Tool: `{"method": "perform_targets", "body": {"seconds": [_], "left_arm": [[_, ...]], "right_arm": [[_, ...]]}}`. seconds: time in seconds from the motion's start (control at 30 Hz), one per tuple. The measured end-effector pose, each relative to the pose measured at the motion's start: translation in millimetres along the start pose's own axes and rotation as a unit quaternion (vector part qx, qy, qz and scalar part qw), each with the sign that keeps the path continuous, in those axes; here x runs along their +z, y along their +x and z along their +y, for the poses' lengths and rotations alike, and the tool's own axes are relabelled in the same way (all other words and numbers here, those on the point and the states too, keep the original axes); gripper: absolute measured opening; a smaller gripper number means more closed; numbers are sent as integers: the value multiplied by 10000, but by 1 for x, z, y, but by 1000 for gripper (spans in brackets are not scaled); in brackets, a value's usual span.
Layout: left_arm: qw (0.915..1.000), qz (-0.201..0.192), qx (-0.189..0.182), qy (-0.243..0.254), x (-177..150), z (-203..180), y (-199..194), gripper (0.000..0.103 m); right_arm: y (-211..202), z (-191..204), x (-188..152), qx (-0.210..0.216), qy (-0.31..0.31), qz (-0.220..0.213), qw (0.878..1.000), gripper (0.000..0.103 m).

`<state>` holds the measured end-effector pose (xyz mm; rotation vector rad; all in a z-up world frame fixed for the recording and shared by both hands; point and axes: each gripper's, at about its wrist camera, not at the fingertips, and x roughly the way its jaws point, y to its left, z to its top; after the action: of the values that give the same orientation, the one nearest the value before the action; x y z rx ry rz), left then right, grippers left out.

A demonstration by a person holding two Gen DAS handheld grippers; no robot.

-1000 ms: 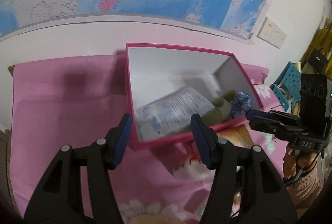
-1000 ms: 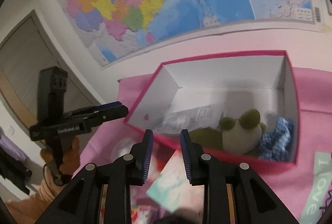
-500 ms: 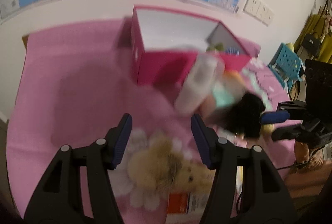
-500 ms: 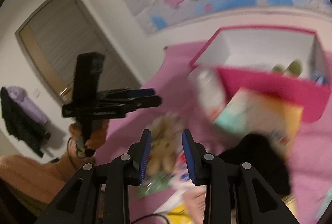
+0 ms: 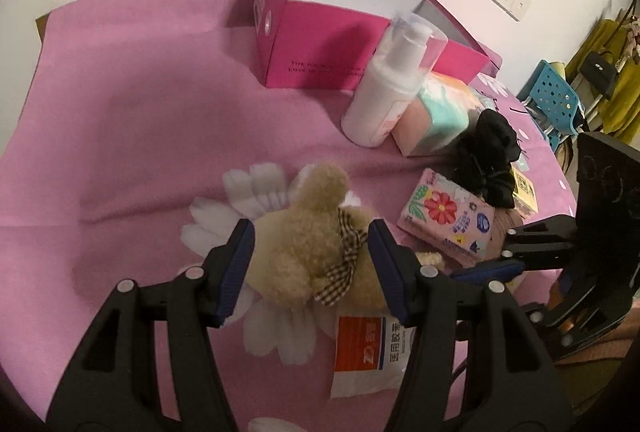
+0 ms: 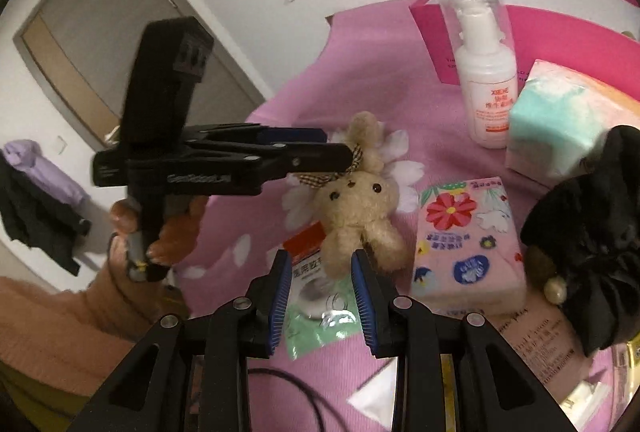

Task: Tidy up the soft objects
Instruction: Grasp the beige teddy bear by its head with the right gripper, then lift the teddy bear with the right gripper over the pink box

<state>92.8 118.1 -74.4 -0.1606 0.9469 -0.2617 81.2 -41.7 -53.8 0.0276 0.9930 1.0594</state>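
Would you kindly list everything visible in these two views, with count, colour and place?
plush bunny: one, tan with a checked bow, lying on the cloth between the left jaws
storage box: one, magenta outside and white inside, at the back
pump bottle: one, white, upright in front of the box
tissue pack: one, pink floral, right of the bunny
scrunchie: one, black, far right
soft pastel block: one, mint and peach, beside the bottle
medical packet: one, white and orange, partly under the bunny
tablecloth: one, pink
left gripper: one, black, jaws apart
right gripper: one, black, jaws apart, empty
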Motion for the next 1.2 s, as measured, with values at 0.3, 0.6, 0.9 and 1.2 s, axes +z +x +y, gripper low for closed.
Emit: {"method": "perform_targets", "body": {"seconds": [0.3, 0.6, 0.9, 1.2], "left_arm": [[9998, 109, -180, 23, -6, 4, 2, 60], [9967, 239, -768, -63, -13, 1, 1, 57], [9949, 151, -991, -100, -14, -10, -6, 57], [9912, 327, -1274, -141, -22, -13, 1, 57]], "right_arm": [[23, 8, -1, -848, -160, -172, 9961, 22], [-2, 21, 1, -1123, -802, -644, 9883, 10], [-29, 11, 12, -856, -554, -975, 9900, 8], [-55, 15, 26, -709, -511, -1457, 9855, 8]]}}
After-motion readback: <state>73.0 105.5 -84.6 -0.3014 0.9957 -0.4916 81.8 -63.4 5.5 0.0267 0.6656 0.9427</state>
